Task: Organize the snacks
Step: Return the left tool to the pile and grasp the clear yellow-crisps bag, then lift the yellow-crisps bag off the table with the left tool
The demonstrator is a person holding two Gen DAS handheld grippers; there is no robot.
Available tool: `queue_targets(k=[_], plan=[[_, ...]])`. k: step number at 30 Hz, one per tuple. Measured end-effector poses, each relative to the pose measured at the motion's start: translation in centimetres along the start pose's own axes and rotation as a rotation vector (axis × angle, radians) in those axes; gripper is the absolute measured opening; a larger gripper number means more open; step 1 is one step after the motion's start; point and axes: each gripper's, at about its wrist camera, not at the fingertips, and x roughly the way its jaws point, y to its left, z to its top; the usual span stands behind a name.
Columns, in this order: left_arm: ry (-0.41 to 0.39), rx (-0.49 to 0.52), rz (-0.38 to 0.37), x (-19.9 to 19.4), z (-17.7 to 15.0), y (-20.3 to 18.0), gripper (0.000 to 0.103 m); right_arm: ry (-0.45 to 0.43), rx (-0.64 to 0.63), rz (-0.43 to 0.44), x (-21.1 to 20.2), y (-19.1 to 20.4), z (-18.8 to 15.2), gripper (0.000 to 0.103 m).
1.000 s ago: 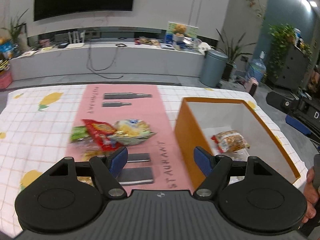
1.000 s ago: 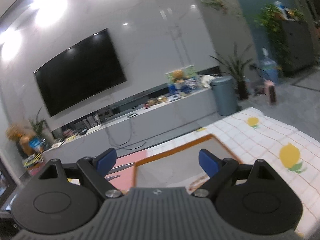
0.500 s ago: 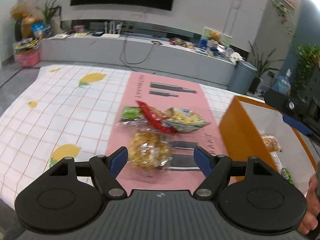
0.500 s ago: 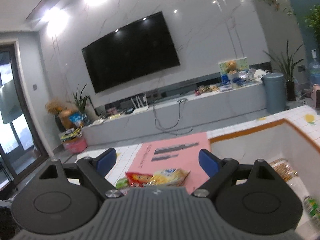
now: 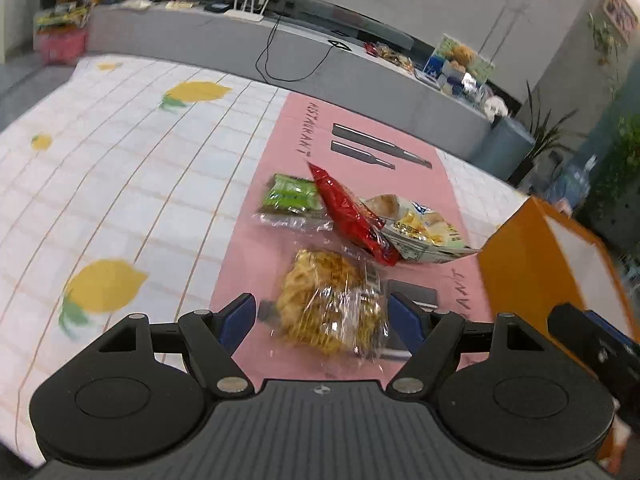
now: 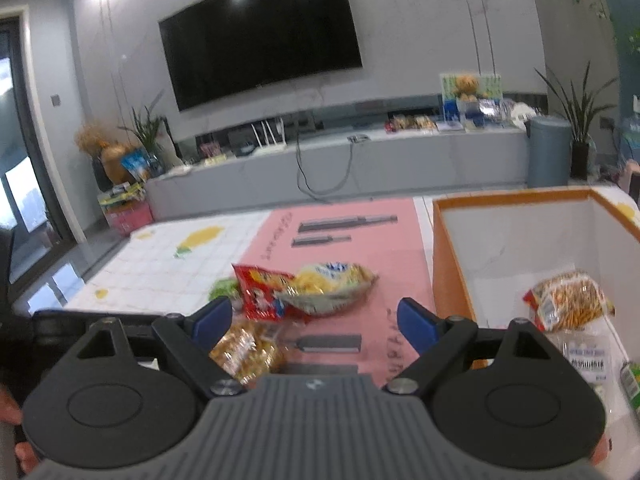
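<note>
Several snack packs lie on the pink mat [image 5: 280, 152]. A clear bag of golden snacks [image 5: 332, 304] lies between the fingers of my open left gripper [image 5: 322, 318]; I cannot tell whether the pads touch it. Beyond it lie a red packet [image 5: 352, 216], a yellow chip bag [image 5: 420, 228] and a green pack [image 5: 292, 196]. The orange box [image 5: 520, 252] stands to the right. In the right wrist view my right gripper [image 6: 316, 322] is open and empty above the mat, with the golden bag [image 6: 246, 354], red packet [image 6: 260, 292] and chip bag [image 6: 332, 284] ahead. The box [image 6: 448, 264] holds a snack bag [image 6: 568, 300].
The table has a white checked cloth with lemon prints [image 5: 104, 284]. A grey TV bench [image 6: 360, 164] and a bin [image 6: 548, 152] stand beyond the table. More packs lie at the box's near right corner [image 6: 628, 376].
My left gripper has swung left from the box and moved down over the golden snack bag. My right gripper has tilted down, so the snacks and the box come into its view.
</note>
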Motion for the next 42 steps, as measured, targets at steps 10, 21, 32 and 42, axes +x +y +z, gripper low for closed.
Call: queue_targets(k=[10, 21, 32, 42], plan=[[0.079, 0.16, 0.113, 5.4, -0.5, -4.0, 0.09, 0.038, -0.015, -0.016, -0.6, -0.6, -0.3, 0.088], [0.106, 0.163, 0.161, 7.9, -0.8, -3.6, 0.103, 0.053, 0.0, 0.003, -0.7, -0.6, -0.2, 0.088], [0.075, 0.175, 0.169, 7.3, -1.0, -3.6, 0.093, 0.062, 0.017, -0.008, -0.5, -0.9, -0.2, 0.088], [0.079, 0.139, 0.105, 5.1, -1.0, -1.6, 0.088, 0.062, 0.012, -0.012, -0.3, -0.8, -0.2, 0.088]])
